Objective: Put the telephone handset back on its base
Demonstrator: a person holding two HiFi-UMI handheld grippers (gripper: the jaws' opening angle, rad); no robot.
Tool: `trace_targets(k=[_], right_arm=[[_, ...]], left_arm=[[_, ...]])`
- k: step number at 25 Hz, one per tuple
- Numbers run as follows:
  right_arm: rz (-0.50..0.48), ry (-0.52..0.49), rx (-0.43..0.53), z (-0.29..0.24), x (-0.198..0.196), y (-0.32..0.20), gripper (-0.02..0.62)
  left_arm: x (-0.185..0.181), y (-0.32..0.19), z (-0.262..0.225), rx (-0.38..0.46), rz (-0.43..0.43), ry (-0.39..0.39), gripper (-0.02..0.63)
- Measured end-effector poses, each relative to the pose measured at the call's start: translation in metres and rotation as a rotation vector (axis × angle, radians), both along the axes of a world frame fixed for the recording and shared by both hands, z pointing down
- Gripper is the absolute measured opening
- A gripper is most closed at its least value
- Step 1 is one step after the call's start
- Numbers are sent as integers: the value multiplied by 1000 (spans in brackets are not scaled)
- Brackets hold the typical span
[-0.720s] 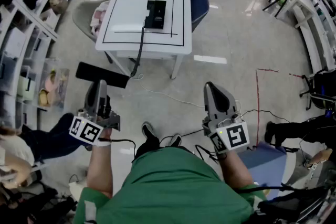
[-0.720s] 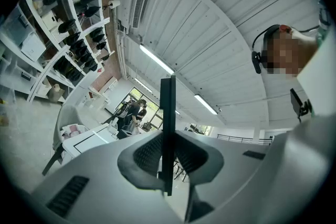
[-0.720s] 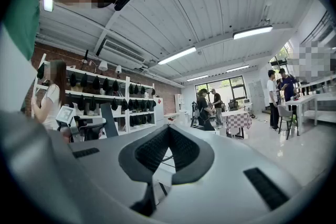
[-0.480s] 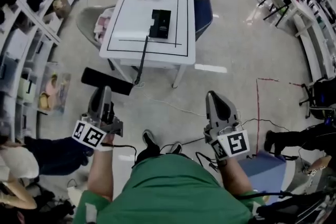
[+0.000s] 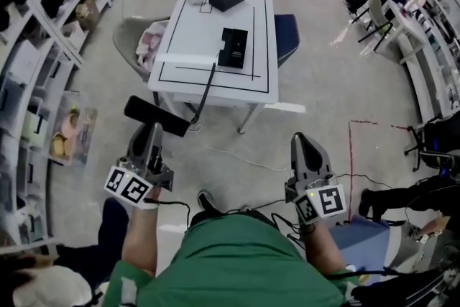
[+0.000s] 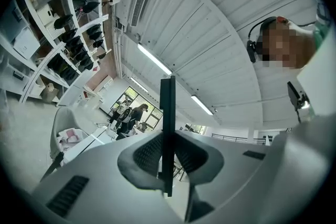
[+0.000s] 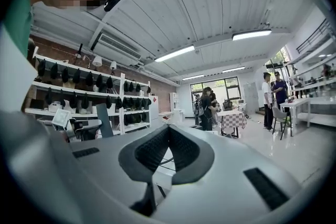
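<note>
Stage: early, nothing seated yet | left gripper [image 5: 152, 129] is clamping the handset [image 5: 157, 116], near left | base [image 5: 233, 48] is sitting on the far table [image 5: 187, 39], well apart | right gripper [image 5: 302, 141] is hanging closed, empty | remaining: carrying, seating

Open-plan test lab: white square desk [image 5: 187, 47] taped with black outline, stocked white shelving racks [image 5: 36, 47] left of it, staffed white workstations [image 5: 404, 11] right.
</note>
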State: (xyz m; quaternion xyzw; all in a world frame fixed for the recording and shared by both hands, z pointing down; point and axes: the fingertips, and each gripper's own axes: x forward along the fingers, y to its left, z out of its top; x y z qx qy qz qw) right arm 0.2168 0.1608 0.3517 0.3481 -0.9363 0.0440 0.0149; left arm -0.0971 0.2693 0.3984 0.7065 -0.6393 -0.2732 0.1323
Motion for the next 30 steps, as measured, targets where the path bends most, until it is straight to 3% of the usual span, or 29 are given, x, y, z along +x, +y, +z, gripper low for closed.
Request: trace_targets(k=[7, 15, 23, 30], right_arm=[[33, 24, -44, 5, -29, 8, 23], [-16, 96, 7, 18, -65, -2, 22], [-108, -17, -22, 22, -105, -55, 21], [-162, -21, -35, 31, -123, -129, 23]], left_arm=[[-38, 4, 10, 8, 13, 32, 80], [-57, 2, 25, -1, -12, 60, 80], [-73, -19, 15, -26, -65, 16, 80], [-84, -77, 4, -38, -109, -22, 80]])
